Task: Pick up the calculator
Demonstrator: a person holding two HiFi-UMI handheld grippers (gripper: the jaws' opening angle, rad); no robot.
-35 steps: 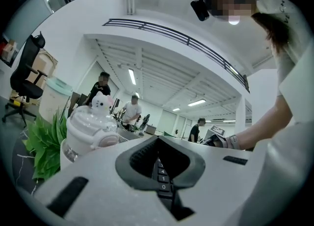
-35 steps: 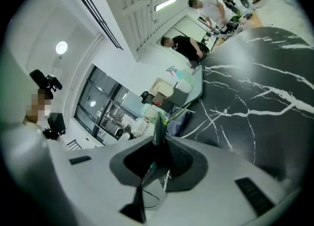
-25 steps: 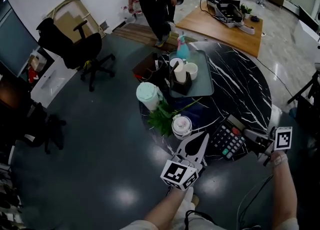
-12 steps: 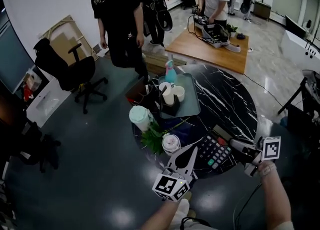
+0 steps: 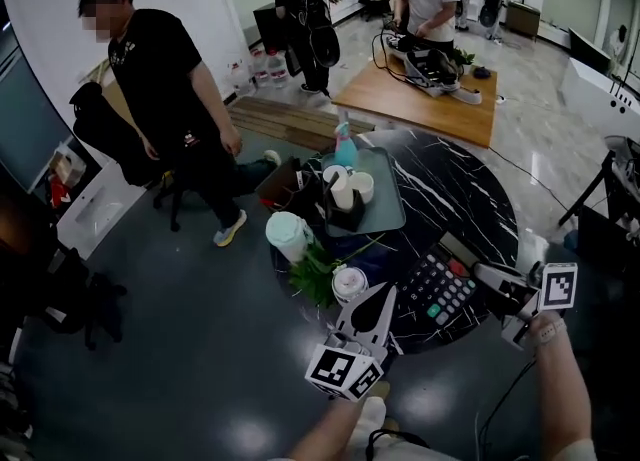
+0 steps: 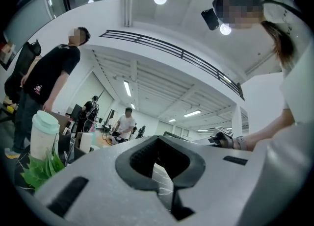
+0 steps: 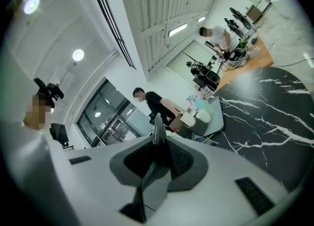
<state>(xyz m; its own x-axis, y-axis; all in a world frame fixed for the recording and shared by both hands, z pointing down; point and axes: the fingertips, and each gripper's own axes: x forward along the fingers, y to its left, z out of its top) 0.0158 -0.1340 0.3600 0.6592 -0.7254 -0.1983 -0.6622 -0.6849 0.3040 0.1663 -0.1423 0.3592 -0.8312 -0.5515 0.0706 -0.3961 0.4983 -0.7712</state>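
Far left of the grey tray (image 5: 392,211), a person in black (image 5: 160,74) stands on the floor. Just left of the tray, a pale green lidded cup (image 5: 288,235) stands at the edge of the round black marble desk (image 5: 470,199). A leafy plant (image 5: 316,274) and a small white lidded cup (image 5: 349,284) sit below it, nearer the viewer than the tray.

The left claw (image 5: 385,299) hovers below the tray, just beside the small white cup. Its own view shows the left claw (image 6: 171,187) with its jaws together and nothing between them.

On the tray stand two white cups (image 5: 352,189) and a blue spray bottle (image 5: 345,149) at its far end.

The calculator (image 5: 440,289) is below and right of the tray, over the desk's near edge, keys facing up. Its right end is in the right claw (image 5: 487,277). In the right gripper view the calculator (image 7: 157,122) runs edge-on between the jaws of the right claw (image 7: 156,163), which are clamped on it. From above I cannot tell whether it is clear of the desk top.

Beyond the tray, up and to the right, is a wooden desk (image 5: 430,99).
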